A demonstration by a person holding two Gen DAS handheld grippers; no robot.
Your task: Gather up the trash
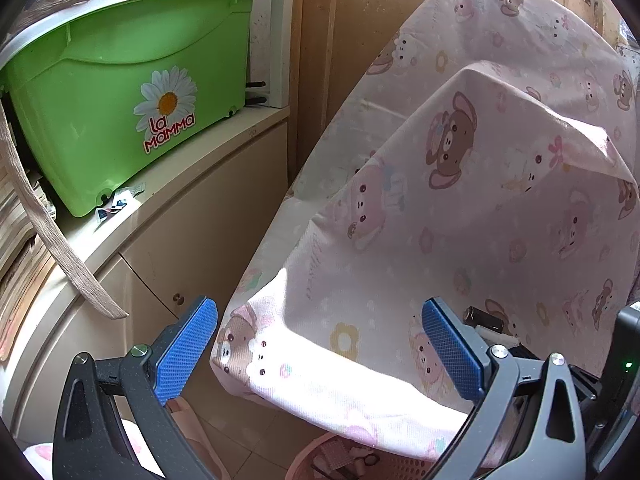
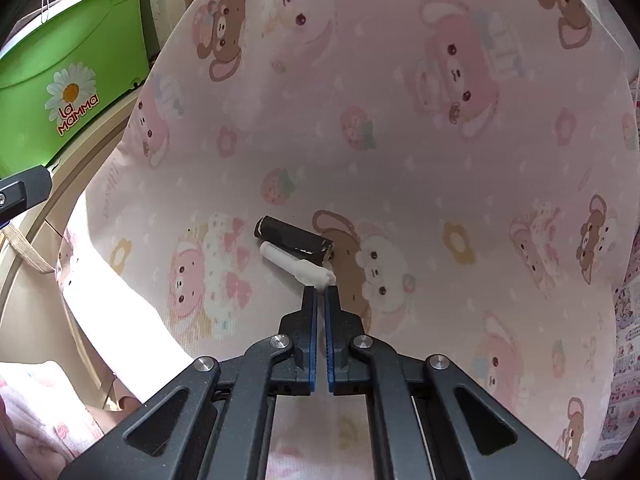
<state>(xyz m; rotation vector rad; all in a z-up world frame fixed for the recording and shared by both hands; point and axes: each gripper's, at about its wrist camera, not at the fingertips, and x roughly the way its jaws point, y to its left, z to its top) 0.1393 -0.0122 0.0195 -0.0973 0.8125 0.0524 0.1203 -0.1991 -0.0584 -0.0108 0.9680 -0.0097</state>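
Observation:
In the right wrist view a rolled white paper scrap (image 2: pixel 298 266) and a dark rolled wrapper (image 2: pixel 294 239) lie side by side on a pink cartoon-print cloth (image 2: pixel 400 140). My right gripper (image 2: pixel 321 292) is shut, pinching the near end of the white scrap. My left gripper (image 1: pixel 320 340) is open and empty, held over the cloth's near edge (image 1: pixel 360 380). The dark wrapper (image 1: pixel 482 317) peeks out beside the left gripper's right finger. A pink perforated basket (image 1: pixel 360 460) holding scraps sits below the cloth.
A green "La Mamma" tub (image 1: pixel 128 100) stands on a beige cabinet (image 1: pixel 208 208) at the left, also in the right wrist view (image 2: pixel 76 80). A beige strap (image 1: pixel 48 232) hangs down by the cabinet. A wooden wall (image 1: pixel 340 40) is behind.

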